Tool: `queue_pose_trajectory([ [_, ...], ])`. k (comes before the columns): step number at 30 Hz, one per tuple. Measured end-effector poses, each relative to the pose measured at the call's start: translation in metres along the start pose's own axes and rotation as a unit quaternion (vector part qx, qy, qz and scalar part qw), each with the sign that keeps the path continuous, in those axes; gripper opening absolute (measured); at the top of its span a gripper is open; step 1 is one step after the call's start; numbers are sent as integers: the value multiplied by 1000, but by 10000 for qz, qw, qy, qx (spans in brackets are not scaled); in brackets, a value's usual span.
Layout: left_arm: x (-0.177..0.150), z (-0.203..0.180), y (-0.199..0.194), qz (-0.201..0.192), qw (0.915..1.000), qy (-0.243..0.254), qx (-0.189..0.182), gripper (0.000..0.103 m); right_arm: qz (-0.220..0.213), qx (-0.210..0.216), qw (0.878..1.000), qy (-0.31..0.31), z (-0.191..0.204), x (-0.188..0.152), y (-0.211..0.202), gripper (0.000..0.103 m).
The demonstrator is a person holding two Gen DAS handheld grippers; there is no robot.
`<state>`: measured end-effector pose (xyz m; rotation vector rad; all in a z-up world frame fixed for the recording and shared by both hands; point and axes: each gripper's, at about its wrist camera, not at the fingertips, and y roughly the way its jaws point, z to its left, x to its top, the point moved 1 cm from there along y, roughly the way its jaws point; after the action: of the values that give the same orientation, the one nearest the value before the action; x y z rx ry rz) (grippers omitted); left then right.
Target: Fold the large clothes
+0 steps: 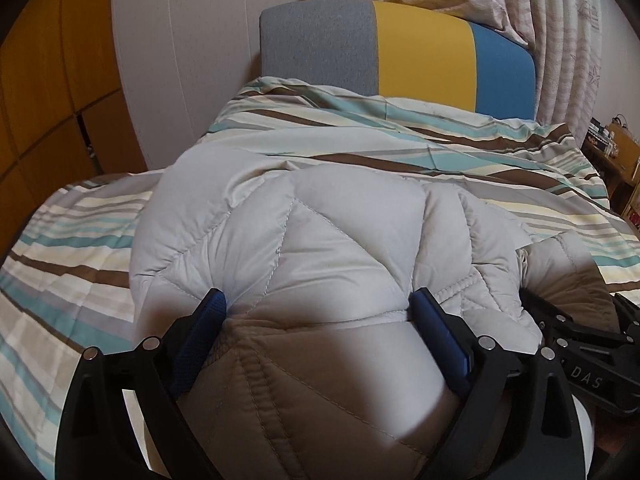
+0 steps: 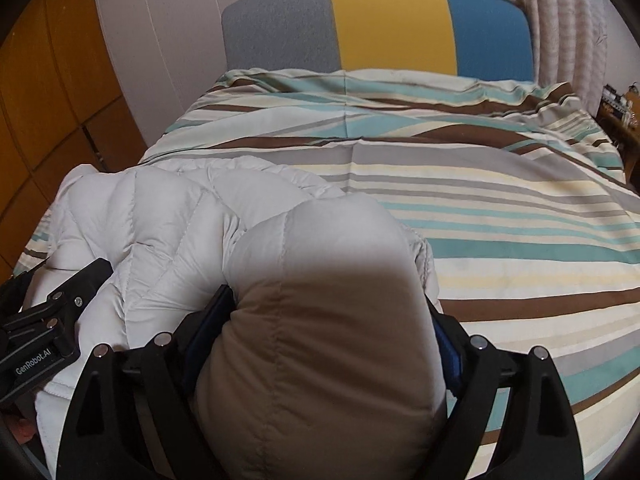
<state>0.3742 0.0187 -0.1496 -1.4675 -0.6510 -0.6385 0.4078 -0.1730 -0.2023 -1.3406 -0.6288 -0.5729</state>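
A pale grey quilted padded jacket [image 1: 320, 232] lies bunched on the near part of a striped bed. In the left wrist view a thick puffy fold of it bulges up between the wide-set fingers of my left gripper [image 1: 318, 304]. Both blue pads [image 1: 208, 312] dent the fabric, and creases run in to the left one. In the right wrist view another fat roll of the jacket [image 2: 160, 232] fills my right gripper [image 2: 328, 300] and presses against both pads. The two grippers stand side by side, each showing at the edge of the other's view.
The striped bed cover [image 2: 500, 220] stretches flat to the right and beyond the jacket. A grey, yellow and blue headboard [image 1: 400, 48] closes the far end. A wooden wardrobe [image 1: 48, 100] stands on the left, and curtains and a cluttered shelf [image 1: 616, 144] on the right.
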Motion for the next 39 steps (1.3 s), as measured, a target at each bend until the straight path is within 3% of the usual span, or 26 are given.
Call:
queue_pose_trajectory([
  [7, -4, -6, -14, -151, 9994, 178, 256, 93, -112, -123, 9997, -156, 3, -4, -2, 85],
  [14, -37, -21, -76, -291, 9995, 39, 129, 100, -258, -183, 9994, -151, 1, -7, -8, 86],
  [17, -58, -32, -78, -582, 9962, 472, 451, 100, -282, -192, 9993, -170, 2, -7, -9, 86],
  [19, -66, -28, -71, -783, 9954, 382, 390, 100, -304, -235, 9990, -214, 4, -7, -10, 86],
  [26, -64, -26, -68, -620, 9969, 384, 282, 100, -310, -331, 9986, -256, 4, -17, -26, 87],
  [33, -83, -9, -111, -550, 9982, -234, 37, 100, -537, 29, 9986, 3, -4, -51, -83, 93],
  [39, -104, 1, -144, -443, 9969, -590, 266, 100, -580, 117, 9982, -92, 0, -84, -130, 100],
])
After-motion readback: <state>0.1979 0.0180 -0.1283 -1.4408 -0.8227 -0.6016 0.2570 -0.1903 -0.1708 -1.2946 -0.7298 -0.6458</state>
